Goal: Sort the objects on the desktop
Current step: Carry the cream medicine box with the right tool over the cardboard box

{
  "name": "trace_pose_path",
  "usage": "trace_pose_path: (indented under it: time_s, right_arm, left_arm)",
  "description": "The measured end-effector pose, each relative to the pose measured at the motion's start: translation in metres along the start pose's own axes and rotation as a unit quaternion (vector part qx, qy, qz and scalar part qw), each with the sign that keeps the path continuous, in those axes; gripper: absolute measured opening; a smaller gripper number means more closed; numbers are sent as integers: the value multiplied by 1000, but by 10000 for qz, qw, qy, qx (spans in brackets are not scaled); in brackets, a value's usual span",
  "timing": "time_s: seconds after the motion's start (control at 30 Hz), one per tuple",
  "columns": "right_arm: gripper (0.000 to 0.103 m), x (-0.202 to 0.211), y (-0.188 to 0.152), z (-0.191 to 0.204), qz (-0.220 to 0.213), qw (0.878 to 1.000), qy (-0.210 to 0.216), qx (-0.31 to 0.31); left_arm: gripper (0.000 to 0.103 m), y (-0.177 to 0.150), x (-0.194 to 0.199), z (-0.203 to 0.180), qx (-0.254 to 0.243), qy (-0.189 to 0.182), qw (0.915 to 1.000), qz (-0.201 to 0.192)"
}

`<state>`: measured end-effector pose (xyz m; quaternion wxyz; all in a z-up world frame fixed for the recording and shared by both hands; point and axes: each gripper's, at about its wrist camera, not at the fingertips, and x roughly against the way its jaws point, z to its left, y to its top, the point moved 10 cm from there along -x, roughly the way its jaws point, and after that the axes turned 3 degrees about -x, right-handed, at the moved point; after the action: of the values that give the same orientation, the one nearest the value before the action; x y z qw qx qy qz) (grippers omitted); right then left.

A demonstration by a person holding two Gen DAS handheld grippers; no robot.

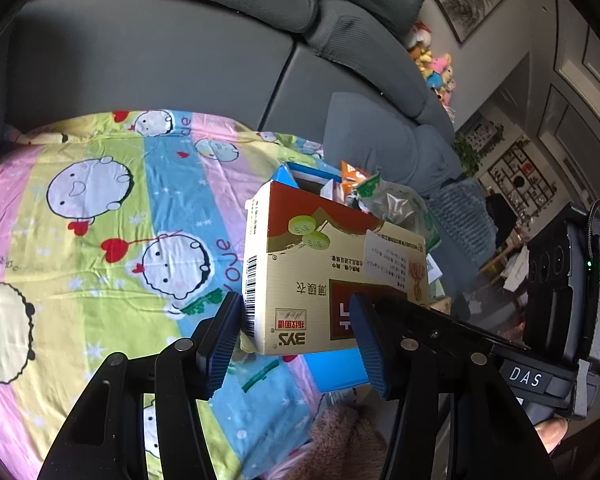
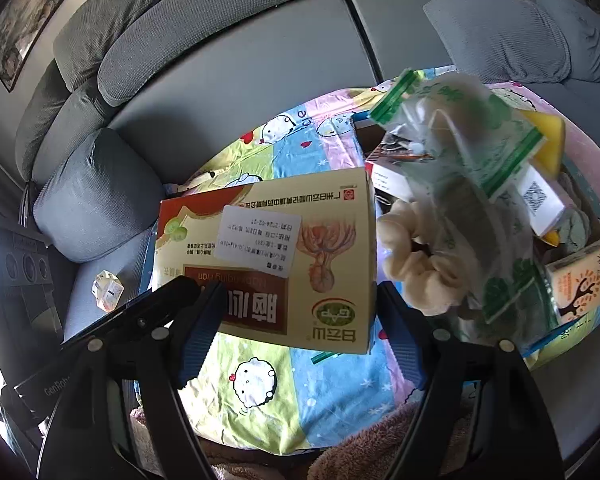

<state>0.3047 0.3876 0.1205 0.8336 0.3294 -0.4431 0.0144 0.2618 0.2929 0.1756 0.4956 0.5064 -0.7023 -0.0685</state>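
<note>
Both my tools are clamped on the same medicine box (image 1: 320,280): left tool (image 1: 296,344) grips its short end, right tool (image 2: 300,332) spans its width. The box hangs tilted above the cartoon-print cloth (image 1: 100,220), long axis running away from my left tool. Just beyond is a blue bin (image 1: 304,172) stuffed with plastic bags (image 2: 460,168) and a cream scrunchie (image 2: 416,264). Open cloth to the left.

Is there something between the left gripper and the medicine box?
Nothing visible. The box sits between the pads of the left gripper, above the cloth; one pad presses its barcode side.
</note>
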Motion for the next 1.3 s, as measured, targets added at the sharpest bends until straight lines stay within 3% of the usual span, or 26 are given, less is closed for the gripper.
trace_pose_path:
  time_s: [0.83, 1.13, 1.3]
  right_arm:
    - [76, 57, 36, -60, -714, 9967, -190, -345]
    - [76, 80, 74, -85, -925, 9946, -143, -441]
    - [76, 83, 99, -102, -948, 9940, -232, -486]
  left_arm:
    - [56, 27, -33, -87, -481, -338, 9982, 75]
    - [56, 64, -50, -129, -865, -404, 9954, 9]
    - [56, 82, -71, -142, -845, -483, 9951, 142]
